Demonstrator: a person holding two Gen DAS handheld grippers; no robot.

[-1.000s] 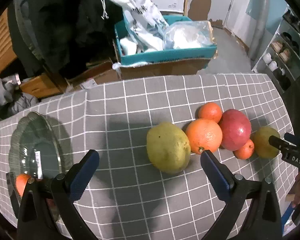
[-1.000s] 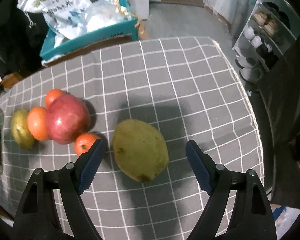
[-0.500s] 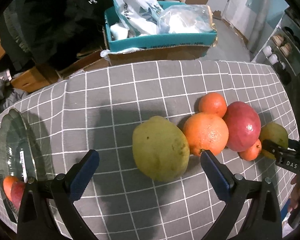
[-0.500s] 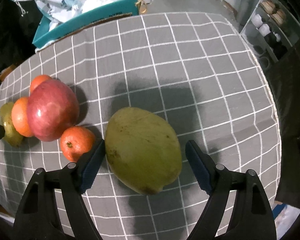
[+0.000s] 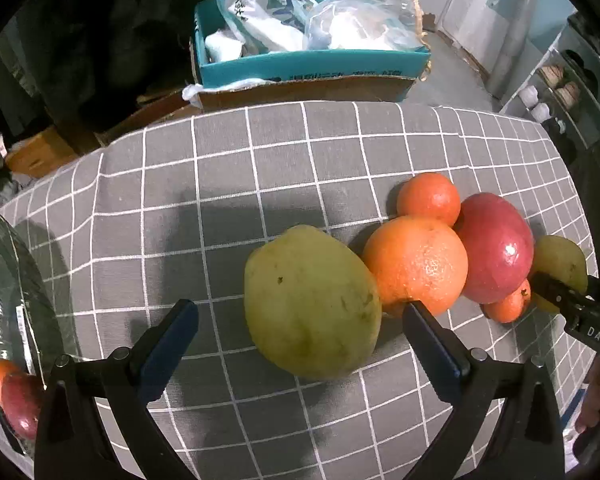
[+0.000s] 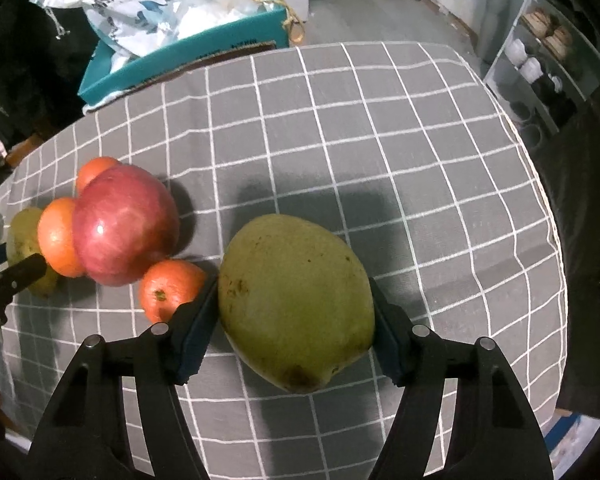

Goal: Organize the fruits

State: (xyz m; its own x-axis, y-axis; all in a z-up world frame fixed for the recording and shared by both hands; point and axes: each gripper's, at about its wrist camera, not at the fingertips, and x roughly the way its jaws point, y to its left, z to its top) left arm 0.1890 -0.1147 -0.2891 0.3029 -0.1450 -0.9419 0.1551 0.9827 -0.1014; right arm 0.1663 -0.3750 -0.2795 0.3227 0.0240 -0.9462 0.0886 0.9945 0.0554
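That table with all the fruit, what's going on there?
A person is sorting fruit on a checked tablecloth with a two-finger gripper in each hand. The right gripper has just been closing its jaws, which now press both sides of a big green mango. The left gripper is open around another green mango, not gripping. A glass dish already holds some fruit.
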